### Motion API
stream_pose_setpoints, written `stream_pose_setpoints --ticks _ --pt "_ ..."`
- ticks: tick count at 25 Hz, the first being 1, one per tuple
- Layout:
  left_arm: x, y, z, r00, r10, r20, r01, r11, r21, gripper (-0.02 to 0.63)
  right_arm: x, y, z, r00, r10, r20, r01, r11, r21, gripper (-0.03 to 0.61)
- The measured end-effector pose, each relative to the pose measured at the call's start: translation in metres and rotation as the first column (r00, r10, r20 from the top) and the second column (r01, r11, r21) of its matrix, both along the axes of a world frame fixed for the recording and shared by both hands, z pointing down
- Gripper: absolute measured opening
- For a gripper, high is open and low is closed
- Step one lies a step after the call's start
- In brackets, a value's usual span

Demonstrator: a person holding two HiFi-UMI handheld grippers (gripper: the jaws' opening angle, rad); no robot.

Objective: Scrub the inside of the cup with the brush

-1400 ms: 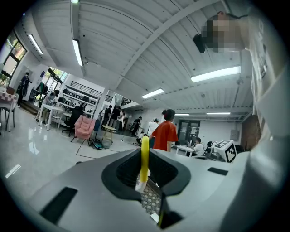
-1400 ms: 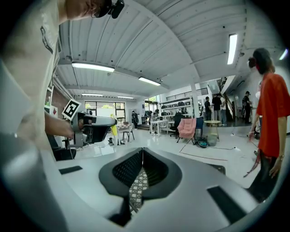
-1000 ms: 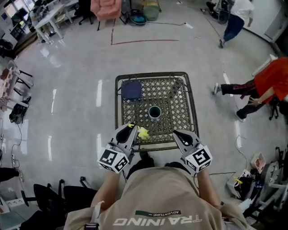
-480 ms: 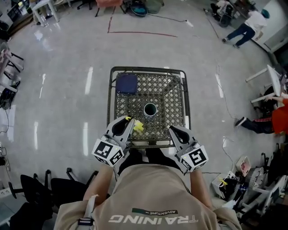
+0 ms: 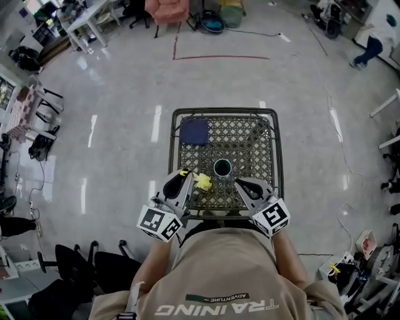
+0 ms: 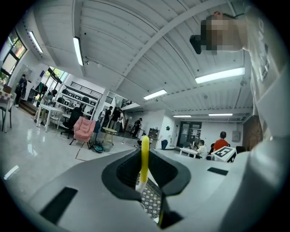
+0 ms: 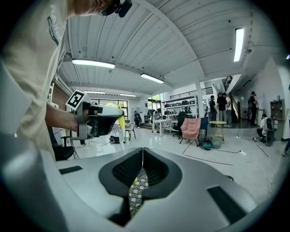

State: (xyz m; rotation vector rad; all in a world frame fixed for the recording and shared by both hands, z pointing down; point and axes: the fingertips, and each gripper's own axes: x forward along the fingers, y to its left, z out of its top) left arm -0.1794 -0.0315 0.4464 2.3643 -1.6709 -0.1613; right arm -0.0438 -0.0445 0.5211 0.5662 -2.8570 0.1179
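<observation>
A dark cup stands upright on the metal lattice table, near its middle. My left gripper is shut on a yellow brush, whose head hangs just left of and nearer than the cup. In the left gripper view the yellow brush handle sits upright between the closed jaws of the left gripper. My right gripper is shut with nothing in it, just right of and nearer than the cup. The right gripper view shows the right gripper closed over the lattice, with the left gripper and brush off to its left.
A folded dark blue cloth lies at the table's far left corner. Shiny floor surrounds the table. Dark chairs stand near left, a pink armchair far back, and a person walks at the far right.
Both grippers have moved forward over the table's near edge and now sit closer to the cup. The brush stays in the left gripper. The head view has shifted.
</observation>
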Motion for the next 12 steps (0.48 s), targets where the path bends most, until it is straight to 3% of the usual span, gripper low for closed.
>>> stream_pose_setpoints --ticks 6,12 --pt "0.019 -0.021 -0.021 0.999 -0.037 0.034 0.037 0.999 0.003 0.058 0.009 -0.026 0.007 0.997 -0.046 0.069 0.05 0.997 -0.057 0.018" --pt "0.021 -0.032 -0.022 0.998 -0.044 0.05 0.044 0.999 -0.006 0.058 -0.003 -0.035 0.029 0.993 -0.113 0.04 0.114 0.993 -0.03 0.017"
